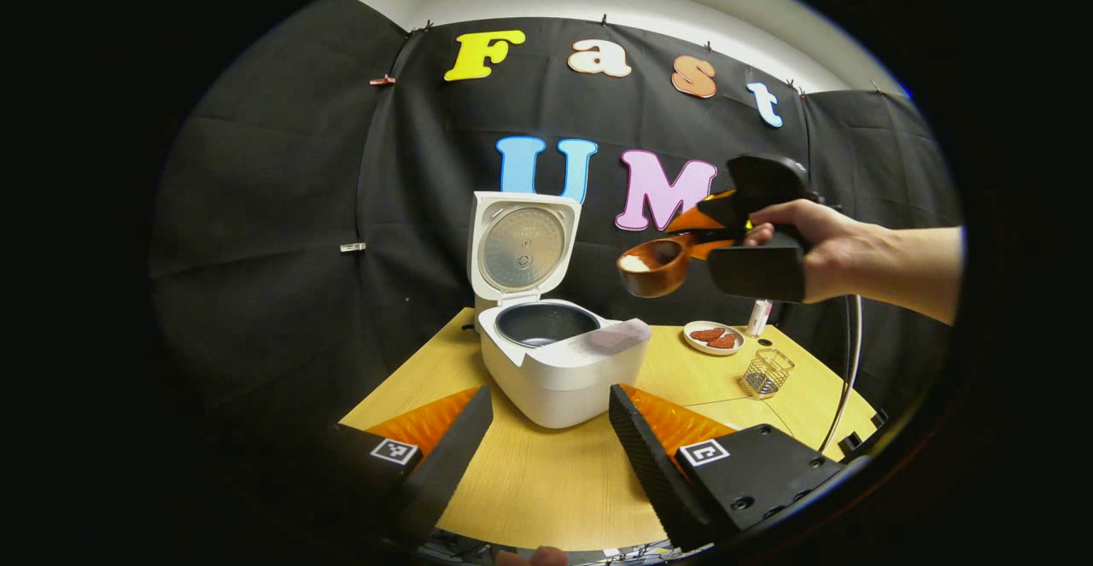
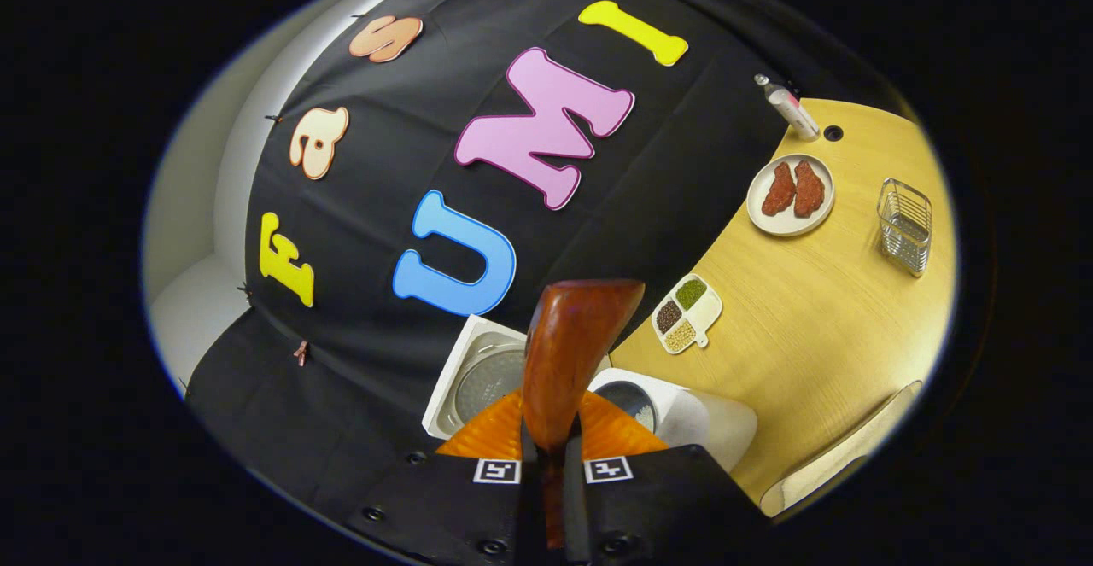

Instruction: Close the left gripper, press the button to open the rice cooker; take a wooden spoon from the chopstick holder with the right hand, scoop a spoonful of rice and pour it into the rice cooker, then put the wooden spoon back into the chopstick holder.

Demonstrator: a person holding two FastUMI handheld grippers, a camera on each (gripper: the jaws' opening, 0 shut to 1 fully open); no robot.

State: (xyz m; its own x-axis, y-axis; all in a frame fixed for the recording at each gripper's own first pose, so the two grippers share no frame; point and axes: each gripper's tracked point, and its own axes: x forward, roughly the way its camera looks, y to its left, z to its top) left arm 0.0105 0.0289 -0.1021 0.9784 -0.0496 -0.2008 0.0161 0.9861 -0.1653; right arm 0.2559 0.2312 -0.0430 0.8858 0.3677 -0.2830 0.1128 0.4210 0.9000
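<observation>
- Yellow wooden table carries the rice cooker, lid up, pot exposed: button step done.
- Right gripper clamps the wooden spoon by its handle; the bowl, with something pale in it (likely rice), hangs above and right of the cooker.
- Left gripper is held wide, empty, in front of the cooker.
- Chopstick holder stands right of the cooker.
- Left to do: pour, return spoon.

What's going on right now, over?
Left gripper open, idle. Right gripper shut on wooden spoon, rice in bowl, held above and right of open rice cooker. Path clear.
</observation>
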